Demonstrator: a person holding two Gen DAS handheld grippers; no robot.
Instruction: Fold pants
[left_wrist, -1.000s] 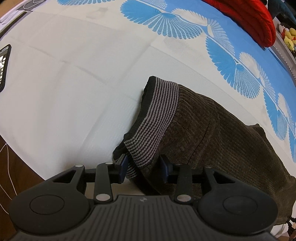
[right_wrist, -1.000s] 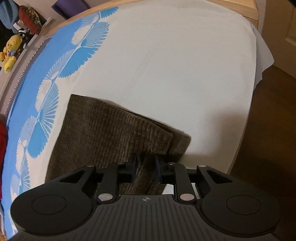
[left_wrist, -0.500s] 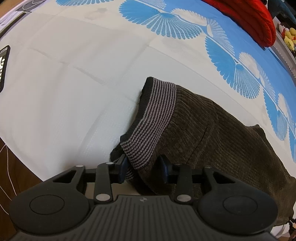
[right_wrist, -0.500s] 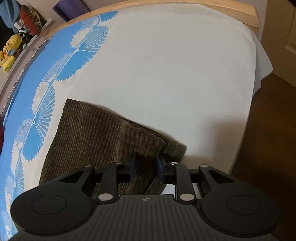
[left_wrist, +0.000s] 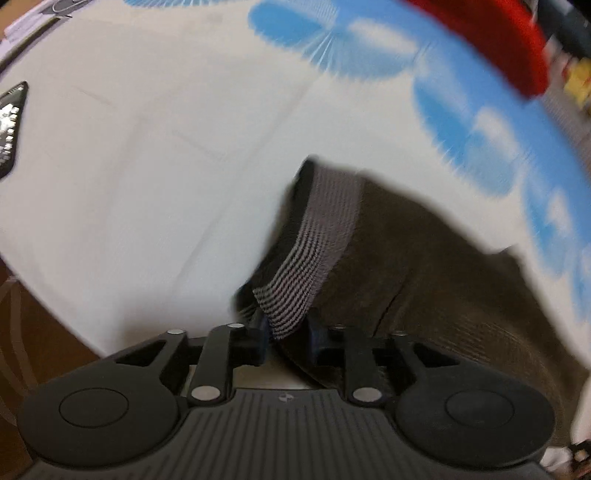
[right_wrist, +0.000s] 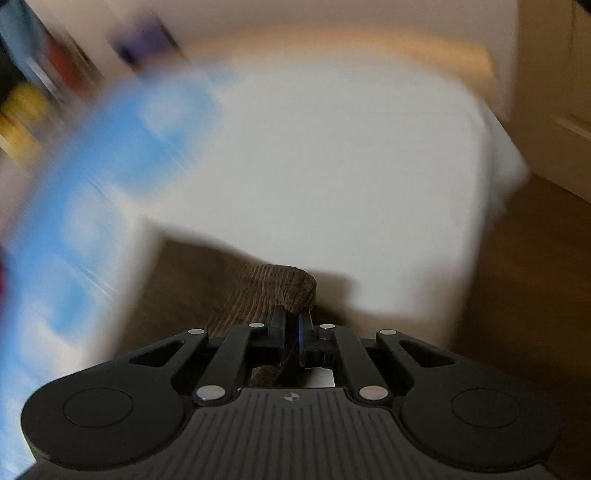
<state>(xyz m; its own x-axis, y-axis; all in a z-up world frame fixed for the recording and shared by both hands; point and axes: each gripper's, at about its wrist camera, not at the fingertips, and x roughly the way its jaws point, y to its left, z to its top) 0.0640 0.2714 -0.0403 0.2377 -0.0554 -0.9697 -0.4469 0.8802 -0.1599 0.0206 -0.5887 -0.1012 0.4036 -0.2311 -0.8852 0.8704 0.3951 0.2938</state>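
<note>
Dark brown corduroy pants (left_wrist: 424, 266) lie on a white bed sheet (left_wrist: 147, 184) with blue fan prints. Their grey-striped waistband (left_wrist: 325, 221) runs down into my left gripper (left_wrist: 286, 326). Its jaws are opening, but both pads still touch the band's raised corner. In the right wrist view, my right gripper (right_wrist: 291, 325) is shut on the leg end of the pants (right_wrist: 258, 291), which is bunched and lifted off the sheet (right_wrist: 332, 166). Both views are blurred.
A red cushion (left_wrist: 491, 37) lies at the far right of the bed. A dark flat device (left_wrist: 11, 122) rests at the left edge. The bed's near edge drops to brown floor (right_wrist: 535, 277). Blurred yellow toys (right_wrist: 22, 110) sit beyond the bed.
The right jaws closed on the leg end, which now stands bunched off the sheet. The left jaws narrowed around the waistband corner. Both views have turned blurry.
</note>
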